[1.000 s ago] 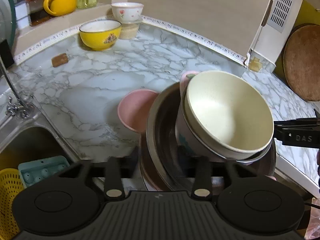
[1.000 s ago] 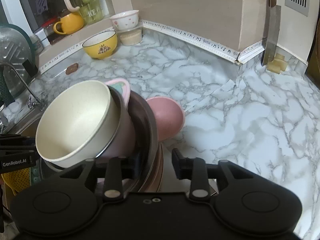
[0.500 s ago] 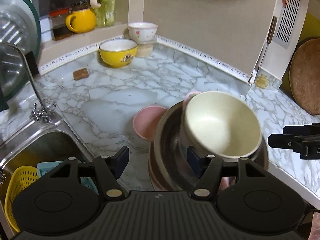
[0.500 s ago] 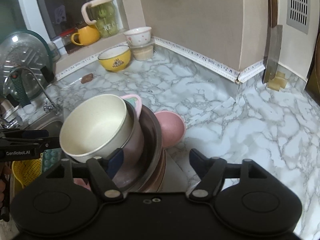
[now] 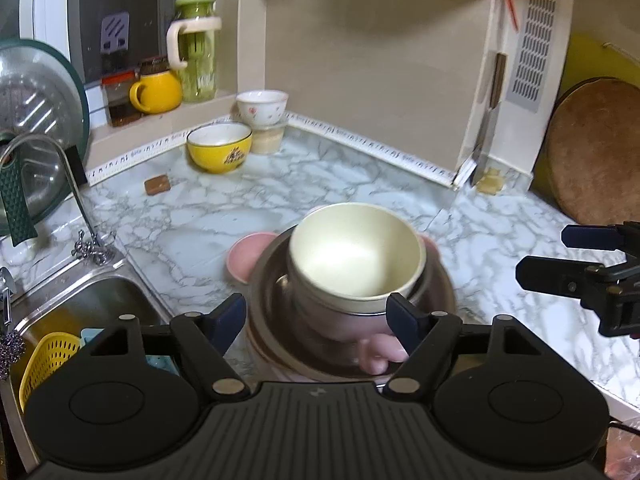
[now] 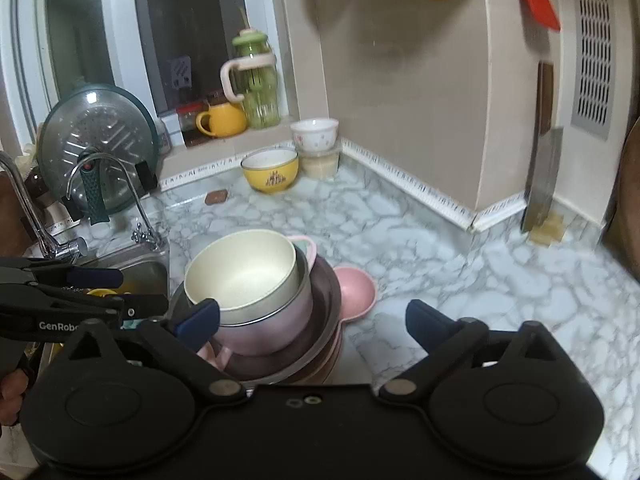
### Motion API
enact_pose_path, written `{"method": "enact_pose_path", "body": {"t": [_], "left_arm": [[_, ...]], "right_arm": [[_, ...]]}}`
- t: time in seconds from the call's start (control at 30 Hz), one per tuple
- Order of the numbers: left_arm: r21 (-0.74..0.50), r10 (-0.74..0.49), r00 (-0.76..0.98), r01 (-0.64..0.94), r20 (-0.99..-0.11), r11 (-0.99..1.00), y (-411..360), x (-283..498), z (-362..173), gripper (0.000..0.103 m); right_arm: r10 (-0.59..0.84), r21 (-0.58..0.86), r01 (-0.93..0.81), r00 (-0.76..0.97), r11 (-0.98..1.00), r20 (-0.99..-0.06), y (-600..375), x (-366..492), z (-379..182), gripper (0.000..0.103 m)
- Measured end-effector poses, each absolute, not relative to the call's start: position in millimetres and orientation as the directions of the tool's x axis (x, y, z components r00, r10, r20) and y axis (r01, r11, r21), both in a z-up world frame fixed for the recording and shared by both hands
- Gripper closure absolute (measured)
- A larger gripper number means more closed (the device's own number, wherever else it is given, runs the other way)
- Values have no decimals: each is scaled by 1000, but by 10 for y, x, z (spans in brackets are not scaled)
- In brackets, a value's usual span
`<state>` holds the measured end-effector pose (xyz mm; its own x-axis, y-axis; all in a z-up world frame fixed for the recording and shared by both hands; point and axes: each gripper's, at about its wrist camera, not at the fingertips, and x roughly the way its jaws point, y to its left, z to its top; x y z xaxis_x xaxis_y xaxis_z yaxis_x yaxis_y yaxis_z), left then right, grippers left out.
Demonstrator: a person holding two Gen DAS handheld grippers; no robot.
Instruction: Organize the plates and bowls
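A stack stands on the marble counter [image 5: 248,196]: a cream bowl [image 5: 354,262] nested in a pink bowl [image 5: 340,322], inside a steel dish [image 5: 272,276] on pink plates. It also shows in the right wrist view, with the cream bowl [image 6: 244,276] on top. A small pink bowl [image 5: 246,256] lies behind the stack. My left gripper [image 5: 316,318] is open and empty, just above the stack's near side. My right gripper [image 6: 312,316] is open and empty, to the right of the stack. A yellow bowl [image 5: 219,153] and a white flowered bowl [image 5: 262,107] stand at the back.
A sink [image 5: 76,308] with a yellow basket [image 5: 48,360] and a tap [image 5: 60,184] lies at the left. A pot lid [image 6: 96,148], a yellow mug [image 5: 156,92] and a green jug [image 5: 196,48] stand by the window. A cleaver [image 6: 542,176] leans on the wall; a round board [image 5: 596,148] stands at the right.
Both grippers have opened wide and pulled back and up from the stack, which now rests on the counter. More of the back wall and window shows.
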<state>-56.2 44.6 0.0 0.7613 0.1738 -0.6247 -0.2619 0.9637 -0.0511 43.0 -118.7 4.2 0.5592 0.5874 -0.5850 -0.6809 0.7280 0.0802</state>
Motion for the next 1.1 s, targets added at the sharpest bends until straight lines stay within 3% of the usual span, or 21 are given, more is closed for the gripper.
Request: {"method": "enact_pose_path", "body": {"t": [0.2, 0.37, 1.1], "left_arm": [[-71, 160, 792, -248, -590, 966, 260, -656, 69, 21], [-96, 145, 825, -234, -546, 967, 163, -762, 113, 1], [-104, 117, 844, -200, -524, 974, 4, -841, 154, 0]], "right_arm": [[601, 58, -683, 595, 728, -534, -1349, 248, 146, 0], [605, 80, -668, 609, 740, -514, -1448, 184, 195, 0], [596, 96, -636, 645, 765, -479, -1625, 45, 203, 0]]}}
